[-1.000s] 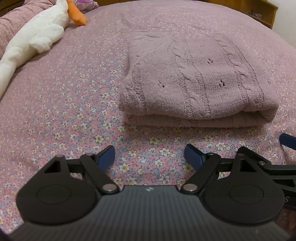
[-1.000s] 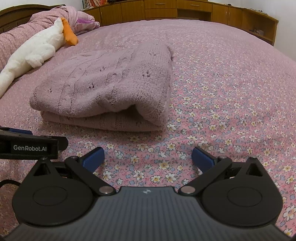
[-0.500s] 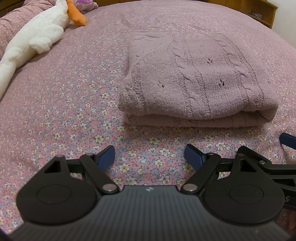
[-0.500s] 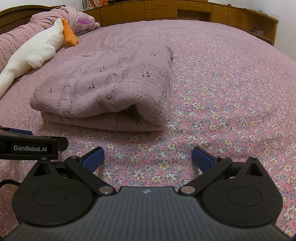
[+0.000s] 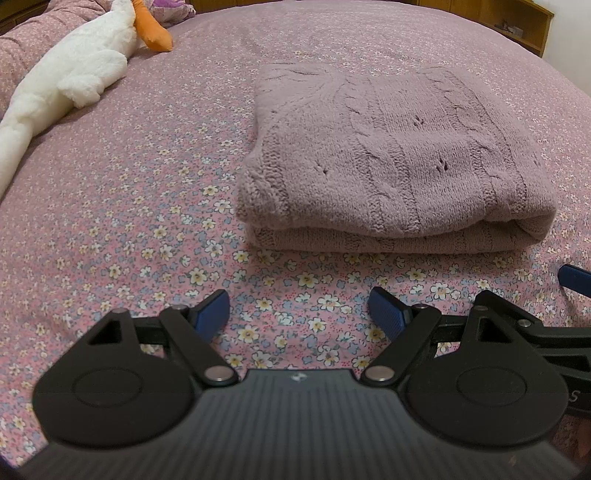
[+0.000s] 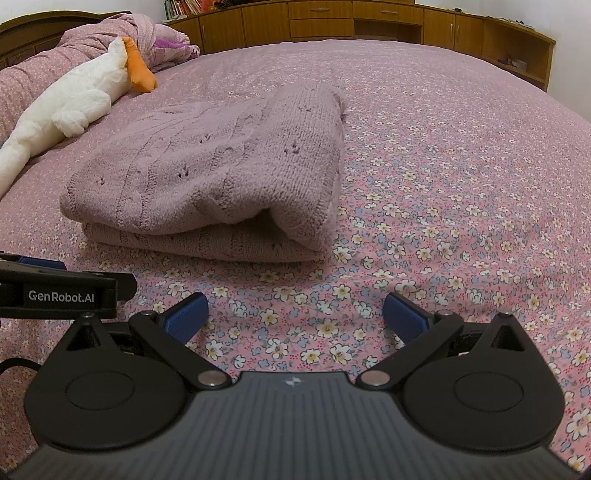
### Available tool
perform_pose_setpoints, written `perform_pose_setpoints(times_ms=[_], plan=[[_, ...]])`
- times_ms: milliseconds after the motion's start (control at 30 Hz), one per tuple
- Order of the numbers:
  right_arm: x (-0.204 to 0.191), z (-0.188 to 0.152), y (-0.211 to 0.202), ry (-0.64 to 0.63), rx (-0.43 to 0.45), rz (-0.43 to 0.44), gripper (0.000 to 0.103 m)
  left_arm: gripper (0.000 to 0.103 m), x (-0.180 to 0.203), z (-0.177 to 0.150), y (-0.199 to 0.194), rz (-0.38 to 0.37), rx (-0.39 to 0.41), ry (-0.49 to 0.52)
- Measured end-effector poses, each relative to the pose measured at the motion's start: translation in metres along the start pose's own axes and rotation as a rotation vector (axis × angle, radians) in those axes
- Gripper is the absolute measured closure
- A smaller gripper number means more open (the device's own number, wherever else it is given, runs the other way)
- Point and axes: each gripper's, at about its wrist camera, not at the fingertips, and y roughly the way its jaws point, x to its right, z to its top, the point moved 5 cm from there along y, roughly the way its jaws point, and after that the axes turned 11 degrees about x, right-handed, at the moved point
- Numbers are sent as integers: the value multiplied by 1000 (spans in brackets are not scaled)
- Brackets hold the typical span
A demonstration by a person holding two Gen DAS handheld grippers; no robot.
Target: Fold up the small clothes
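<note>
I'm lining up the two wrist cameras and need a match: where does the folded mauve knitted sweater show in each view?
Left wrist view: the folded sweater lies right of centre in the upper half, its layered edge facing the camera.
Right wrist view: the folded sweater lies left of centre, its open corner nearest the middle.
Shared landmark: the white plush toy with an orange end, at upper left in both.

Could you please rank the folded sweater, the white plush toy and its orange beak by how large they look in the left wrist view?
1. Folded sweater, clearly largest.
2. White plush toy, though it lies farther off and is cut by the edge.
3. Orange beak, smallest.
</note>
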Motion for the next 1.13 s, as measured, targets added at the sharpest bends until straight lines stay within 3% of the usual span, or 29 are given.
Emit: perform_pose_setpoints(times_ms=[1133], plan=[[0, 0, 1, -7, 1, -1, 0, 19, 0, 1, 1, -8, -1, -5]])
